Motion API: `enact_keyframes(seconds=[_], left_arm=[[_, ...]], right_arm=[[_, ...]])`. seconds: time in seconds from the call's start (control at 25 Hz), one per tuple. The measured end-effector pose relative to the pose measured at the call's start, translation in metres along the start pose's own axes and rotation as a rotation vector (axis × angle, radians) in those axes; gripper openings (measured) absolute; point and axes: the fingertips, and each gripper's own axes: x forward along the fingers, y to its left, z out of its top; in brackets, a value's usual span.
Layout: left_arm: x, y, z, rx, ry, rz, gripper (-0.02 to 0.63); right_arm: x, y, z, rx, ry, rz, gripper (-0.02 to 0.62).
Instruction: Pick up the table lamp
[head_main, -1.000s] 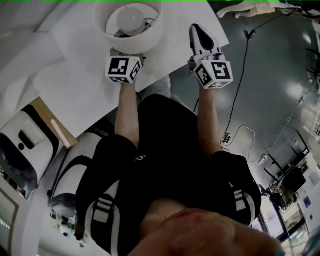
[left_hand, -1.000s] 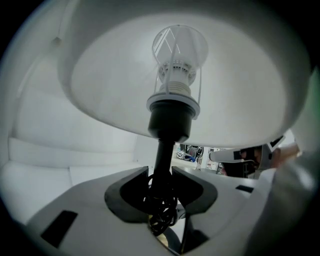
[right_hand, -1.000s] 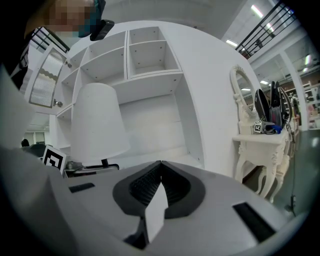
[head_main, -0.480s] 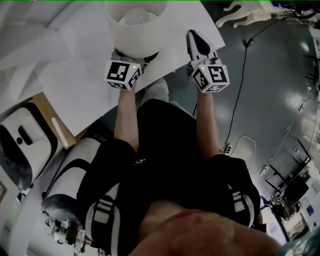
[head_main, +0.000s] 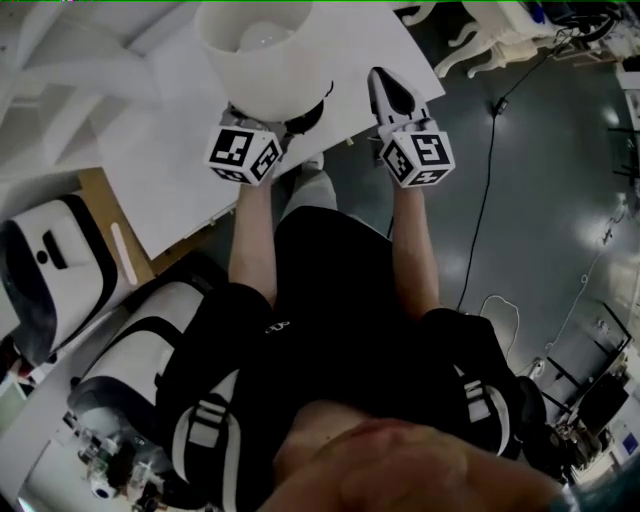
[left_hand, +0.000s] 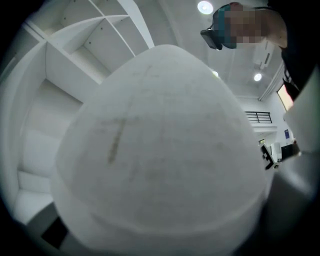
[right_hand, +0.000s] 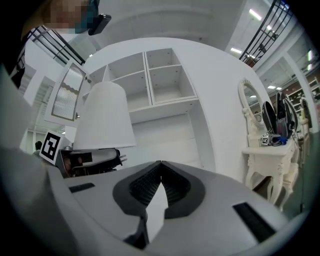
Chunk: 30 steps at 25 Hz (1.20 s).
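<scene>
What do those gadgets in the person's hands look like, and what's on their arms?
The right tool is a light grey shell tapering to a point, with dark ribbed pads inside. The left tool looks darker at its front. Each carries a white cube with black square markers. The person wears a black short-sleeved top.

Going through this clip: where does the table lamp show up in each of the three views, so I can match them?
Head view: the table lamp sits at the top edge, left of centre.
Left gripper view: the table lamp fills most of the picture, seen close up.
Right gripper view: the table lamp stands left of centre, at mid-height.
Shared landmark: the white shelf unit, behind the lamp in both gripper views.
</scene>
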Motion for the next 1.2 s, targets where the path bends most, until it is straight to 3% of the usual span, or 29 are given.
enact_keyframes(seconds=[0.2,0.48,1.2], left_arm=[[-0.035,-0.030,0.036,0.045,-0.022,0.015,0.138],[-0.039,-0.051,0.067,0.047,-0.062,0.042,0.138],[-0.045,-0.081,0.077,0.049,-0.067,0.052,0.138]], right_arm=[[-0.033,0.036,0.027,-0.026,-0.052,0.034,0.018],[-0.054,0.040,0.054,-0.074,-0.095,0.029,0.017],[-0.089,0.038,0.064,-0.119,-0.086,-0.012,0.017]])
